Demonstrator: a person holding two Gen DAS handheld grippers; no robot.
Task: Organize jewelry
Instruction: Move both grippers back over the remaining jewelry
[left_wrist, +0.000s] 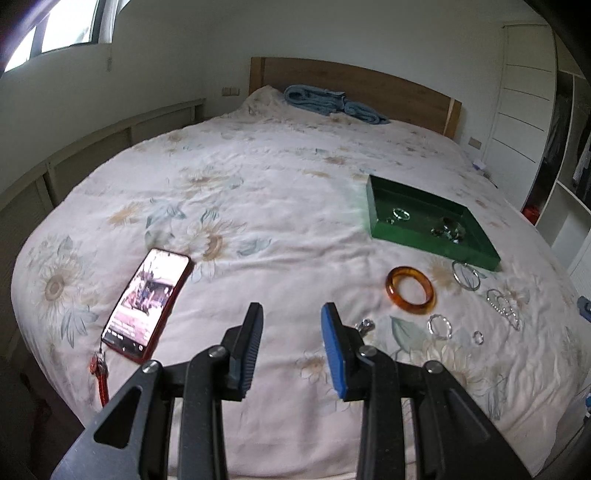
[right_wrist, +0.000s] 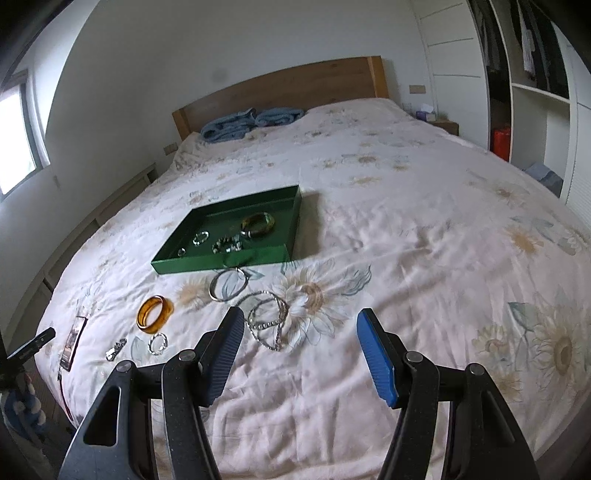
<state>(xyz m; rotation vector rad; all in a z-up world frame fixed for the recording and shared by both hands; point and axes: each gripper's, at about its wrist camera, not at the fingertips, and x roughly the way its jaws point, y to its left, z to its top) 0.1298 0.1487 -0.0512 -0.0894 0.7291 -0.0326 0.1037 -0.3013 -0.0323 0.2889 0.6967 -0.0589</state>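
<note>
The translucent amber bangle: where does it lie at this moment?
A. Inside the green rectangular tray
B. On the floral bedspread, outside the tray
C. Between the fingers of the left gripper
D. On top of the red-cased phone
B: the translucent amber bangle lies flat on the floral bedspread, short of the near wall of the green rectangular tray, and neither gripper holds it.

Home bedroom. Double bed with floral white duvet (right_wrist: 369, 221), wooden headboard (right_wrist: 288, 88), folded blue towel (right_wrist: 247, 123) at the head. Open white wardrobe with hanging clothes (right_wrist: 528, 48) on one side, window (left_wrist: 55, 33) on the other.
</note>
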